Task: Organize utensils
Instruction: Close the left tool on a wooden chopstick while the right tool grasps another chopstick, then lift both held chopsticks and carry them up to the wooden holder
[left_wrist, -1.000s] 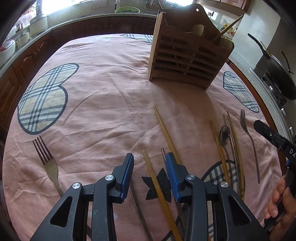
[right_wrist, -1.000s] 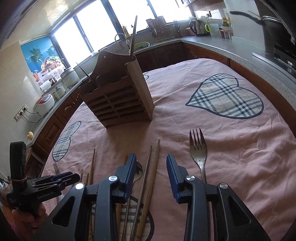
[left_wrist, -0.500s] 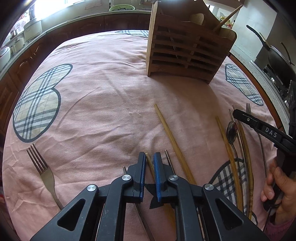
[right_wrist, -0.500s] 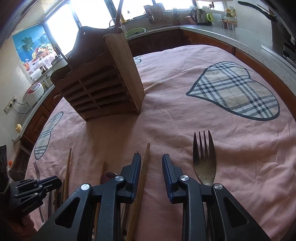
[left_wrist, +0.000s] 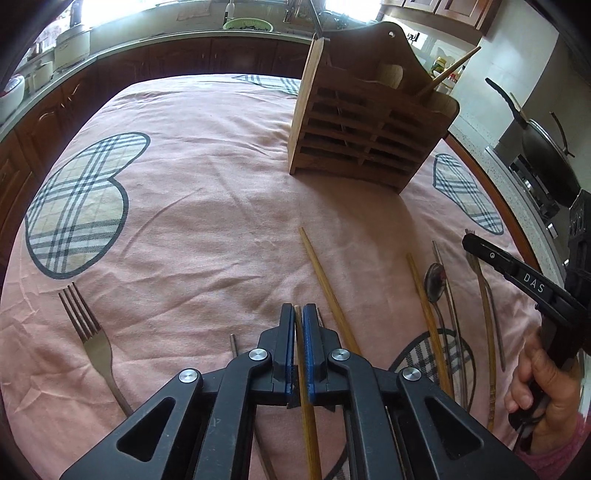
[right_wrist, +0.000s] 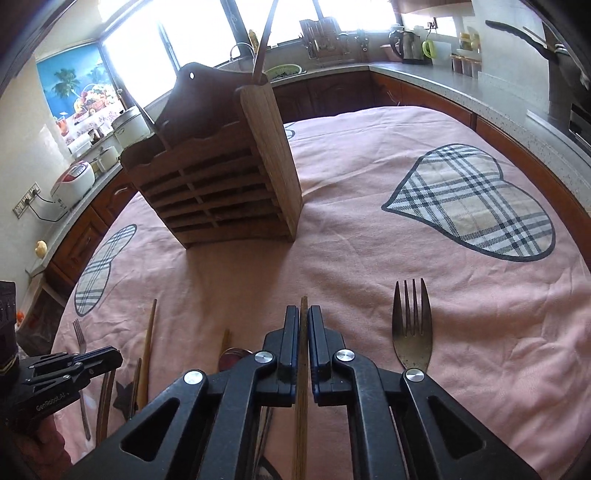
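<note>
A slatted wooden utensil holder (left_wrist: 369, 125) (right_wrist: 218, 184) stands upright at the far side of the pink tablecloth, with a chopstick poking out of its top. My left gripper (left_wrist: 299, 314) is shut on a wooden chopstick (left_wrist: 304, 398) that lies along the cloth. My right gripper (right_wrist: 303, 314) is shut on another wooden chopstick (right_wrist: 302, 406), its tip showing just past the pads. More chopsticks (left_wrist: 325, 284), a spoon (left_wrist: 435, 282) and forks (left_wrist: 88, 332) (right_wrist: 412, 332) lie loose on the cloth.
A kitchen counter with pots, a rice cooker (right_wrist: 74, 181) and a kettle rings the table. A wok (left_wrist: 546, 155) sits on the stove to the right. The other gripper and a hand (left_wrist: 546, 380) show at the right edge of the left wrist view.
Both grippers went from open to shut, each closing on a chopstick on the cloth. The right gripper came slightly forward and down toward the holder.
</note>
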